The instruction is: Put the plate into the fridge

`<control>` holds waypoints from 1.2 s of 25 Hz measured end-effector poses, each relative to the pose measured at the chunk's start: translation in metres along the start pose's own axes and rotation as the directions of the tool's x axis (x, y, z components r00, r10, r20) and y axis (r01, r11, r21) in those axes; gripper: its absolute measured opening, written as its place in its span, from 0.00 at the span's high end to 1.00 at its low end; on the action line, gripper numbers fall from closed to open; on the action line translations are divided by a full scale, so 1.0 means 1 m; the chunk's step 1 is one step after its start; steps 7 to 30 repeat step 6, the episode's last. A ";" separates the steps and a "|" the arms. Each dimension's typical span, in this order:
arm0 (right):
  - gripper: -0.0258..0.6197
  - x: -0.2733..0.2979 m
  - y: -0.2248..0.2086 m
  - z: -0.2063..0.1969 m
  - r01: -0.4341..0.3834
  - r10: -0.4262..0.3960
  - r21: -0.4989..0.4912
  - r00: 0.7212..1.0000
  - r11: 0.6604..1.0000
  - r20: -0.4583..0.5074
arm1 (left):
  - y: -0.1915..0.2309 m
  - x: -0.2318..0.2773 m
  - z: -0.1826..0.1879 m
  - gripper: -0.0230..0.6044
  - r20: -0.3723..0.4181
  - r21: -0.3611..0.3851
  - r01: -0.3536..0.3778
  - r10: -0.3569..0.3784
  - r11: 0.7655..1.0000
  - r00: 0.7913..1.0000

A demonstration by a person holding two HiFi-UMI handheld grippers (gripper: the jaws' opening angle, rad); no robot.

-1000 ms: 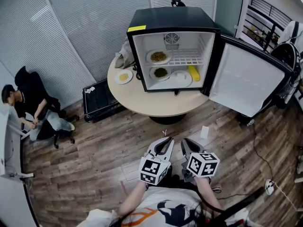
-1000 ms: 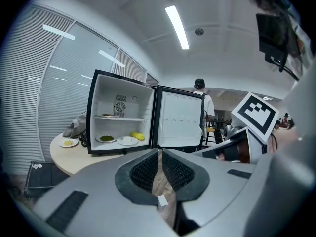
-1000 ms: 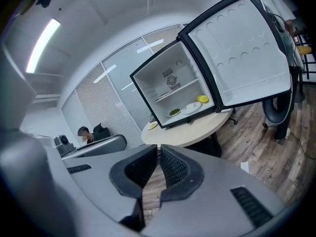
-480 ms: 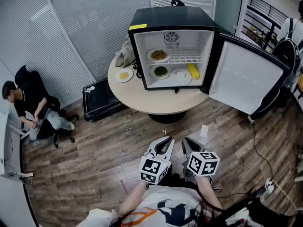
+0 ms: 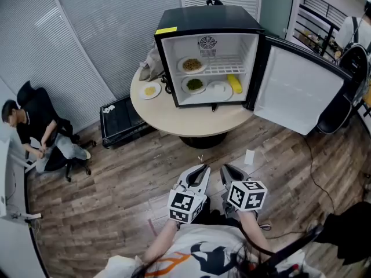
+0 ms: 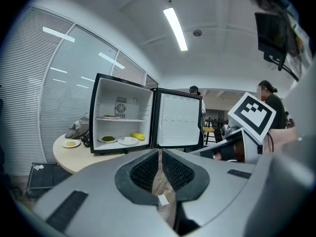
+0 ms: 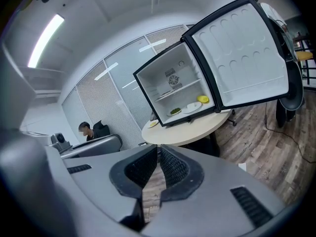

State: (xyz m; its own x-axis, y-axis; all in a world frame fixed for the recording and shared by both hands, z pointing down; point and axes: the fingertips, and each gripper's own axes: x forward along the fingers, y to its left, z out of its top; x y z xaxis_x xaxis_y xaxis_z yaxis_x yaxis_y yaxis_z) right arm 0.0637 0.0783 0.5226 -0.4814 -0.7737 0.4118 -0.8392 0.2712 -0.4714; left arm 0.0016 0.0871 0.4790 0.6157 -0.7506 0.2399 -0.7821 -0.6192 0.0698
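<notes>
A black mini fridge (image 5: 206, 22) stands on a round beige table (image 5: 191, 120), its door (image 5: 295, 91) swung open to the right. A small plate with yellow food (image 5: 150, 90) lies on the table left of the fridge, also seen as the plate (image 6: 71, 143) and the plate (image 7: 152, 124). Inside are a plate of brown food (image 5: 192, 65) on the wire shelf, and a green-food plate (image 5: 195, 85), a white plate (image 5: 219, 90) and a yellow item (image 5: 235, 83) below. My left gripper (image 5: 202, 169) and right gripper (image 5: 225, 169) hang side by side near my body, far from the table, both shut and empty.
A person sits on a chair at the left (image 5: 29, 129). A black case (image 5: 119, 120) lies on the wooden floor beside the table, and a paper scrap (image 5: 250, 157) in front of it. A grey bag (image 5: 152, 65) rests on the table behind the plate. Cables run at the right.
Both grippers keep their place and stay shut. The head view has shifted slightly, and a dark shape has come in at the bottom right.
</notes>
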 end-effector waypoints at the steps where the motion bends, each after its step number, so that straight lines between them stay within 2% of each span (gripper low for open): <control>1: 0.91 0.001 0.001 0.001 -0.002 0.002 0.000 1.000 1.000 0.001 | 0.001 -0.001 0.000 0.91 -0.001 0.001 -0.002 0.002 1.000 1.000; 30: 0.91 0.000 0.001 0.003 -0.009 0.009 0.000 1.000 1.000 0.008 | 0.001 -0.003 0.001 0.91 0.001 0.008 -0.011 0.011 1.000 1.000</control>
